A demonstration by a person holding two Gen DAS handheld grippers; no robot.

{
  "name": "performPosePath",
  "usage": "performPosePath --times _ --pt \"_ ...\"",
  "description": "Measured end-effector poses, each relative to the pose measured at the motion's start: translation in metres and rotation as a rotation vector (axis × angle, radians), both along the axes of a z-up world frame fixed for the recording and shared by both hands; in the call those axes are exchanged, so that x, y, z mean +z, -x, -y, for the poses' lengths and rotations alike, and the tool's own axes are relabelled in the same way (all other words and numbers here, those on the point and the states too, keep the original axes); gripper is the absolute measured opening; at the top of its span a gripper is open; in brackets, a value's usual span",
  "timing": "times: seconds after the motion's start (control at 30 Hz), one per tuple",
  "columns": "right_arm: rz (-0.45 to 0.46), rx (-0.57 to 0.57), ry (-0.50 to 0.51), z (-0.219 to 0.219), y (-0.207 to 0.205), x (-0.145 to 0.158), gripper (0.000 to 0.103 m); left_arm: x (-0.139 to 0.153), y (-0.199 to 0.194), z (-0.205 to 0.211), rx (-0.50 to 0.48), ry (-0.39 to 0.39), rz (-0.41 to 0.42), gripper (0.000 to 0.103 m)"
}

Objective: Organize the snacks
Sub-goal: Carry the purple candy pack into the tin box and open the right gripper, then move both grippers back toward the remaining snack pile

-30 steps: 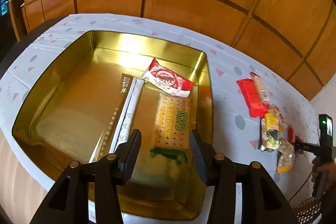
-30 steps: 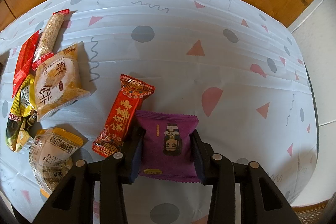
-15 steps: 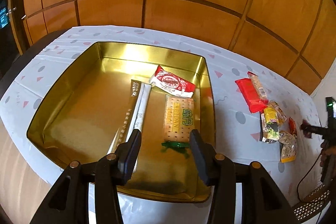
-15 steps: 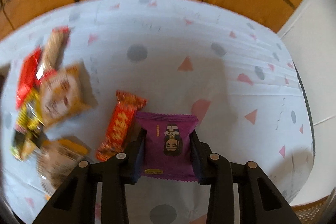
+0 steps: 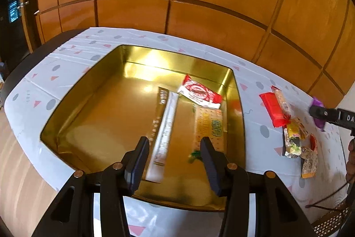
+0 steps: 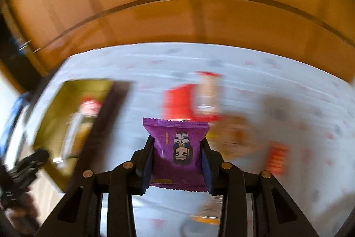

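my left tongs are hanging apart with nothing between them, over the near end of the gold tin. inside it, a long white stick pack, a cracker pack and a red-and-white wrapper are lying beyond the fingertips. at the right edge my right tongs are showing purple.

in the right view, my right tongs are clamping the purple snack packet by its sides, above the blurred tablecloth, the tin to the left.
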State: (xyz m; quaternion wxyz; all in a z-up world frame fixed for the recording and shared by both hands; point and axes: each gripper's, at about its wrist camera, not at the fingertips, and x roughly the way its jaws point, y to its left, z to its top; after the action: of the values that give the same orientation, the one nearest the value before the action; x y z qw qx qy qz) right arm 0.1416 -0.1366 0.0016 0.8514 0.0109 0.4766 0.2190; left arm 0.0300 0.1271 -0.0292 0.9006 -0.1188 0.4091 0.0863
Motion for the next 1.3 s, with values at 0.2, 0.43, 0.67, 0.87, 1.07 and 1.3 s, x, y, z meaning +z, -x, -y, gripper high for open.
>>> performPosePath --times 0.2,0.43,0.67,0.87,1.07,1.3 --pt "-0.06 0.173 -0.076 -0.097 0.0 -0.005 0.038 -0.002 0.006 -0.012 0.035 0.003 0.004 0.048" --pt "-0.064 0.227 -0.081 -0.16 -0.015 -0.016 0.039 -0.008 0.007 -0.019 0.048 0.014 0.0 0.048" --pt "-0.089 0.177 -0.129 -0.165 -0.029 -0.027 0.061 -0.011 0.007 -0.022 0.048 0.02 -0.005 0.048" --pt "-0.035 0.157 -0.095 -0.142 -0.016 -0.022 0.062 -0.01 0.007 -0.016 0.036 0.014 -0.008 0.048" --pt "0.061 0.145 -0.032 -0.11 0.006 -0.014 0.066 -0.004 0.008 -0.007 0.017 -0.004 0.001 0.048" --pt "0.099 0.105 0.0 -0.065 0.025 -0.013 0.071 0.002 0.01 0.003 -0.01 -0.028 0.011 0.048"
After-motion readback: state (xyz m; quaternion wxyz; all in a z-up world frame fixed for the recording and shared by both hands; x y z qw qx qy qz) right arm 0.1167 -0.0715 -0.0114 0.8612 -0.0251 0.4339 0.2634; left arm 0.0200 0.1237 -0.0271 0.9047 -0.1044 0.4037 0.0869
